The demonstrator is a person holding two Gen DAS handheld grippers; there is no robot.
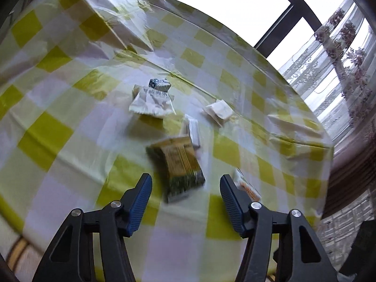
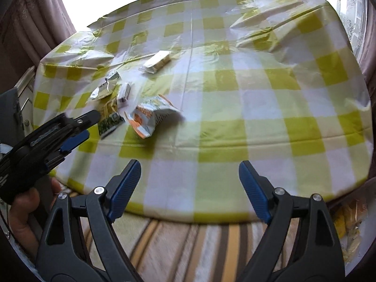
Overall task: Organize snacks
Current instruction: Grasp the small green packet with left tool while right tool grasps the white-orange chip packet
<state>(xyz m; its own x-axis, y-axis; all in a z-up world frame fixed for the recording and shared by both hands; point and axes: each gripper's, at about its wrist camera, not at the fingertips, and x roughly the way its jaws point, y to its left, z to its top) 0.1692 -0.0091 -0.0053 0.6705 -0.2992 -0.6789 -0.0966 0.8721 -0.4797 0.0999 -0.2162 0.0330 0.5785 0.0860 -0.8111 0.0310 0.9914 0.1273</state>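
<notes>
where checked yellow-white tablecloth [image 2: 235, 108] covers table by bright window [image 1: 211, 0], curtains [image 1: 347, 54] at side: snack packets [image 1: 176, 164] scattered on it; left gripper [image 1: 185, 185] spread, unloaded, above green-yellow packet; right gripper [image 2: 190, 176] spread wide, empty.

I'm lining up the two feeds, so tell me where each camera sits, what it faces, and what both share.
Left wrist: on the left gripper, facing a green-yellow packet just ahead; open jaws show.
Right wrist: on the right gripper, above the table's near edge, jaws open; the hand holding the left gripper shows.
Shared: checked tablecloth, that packet, the orange-white bag.
</notes>
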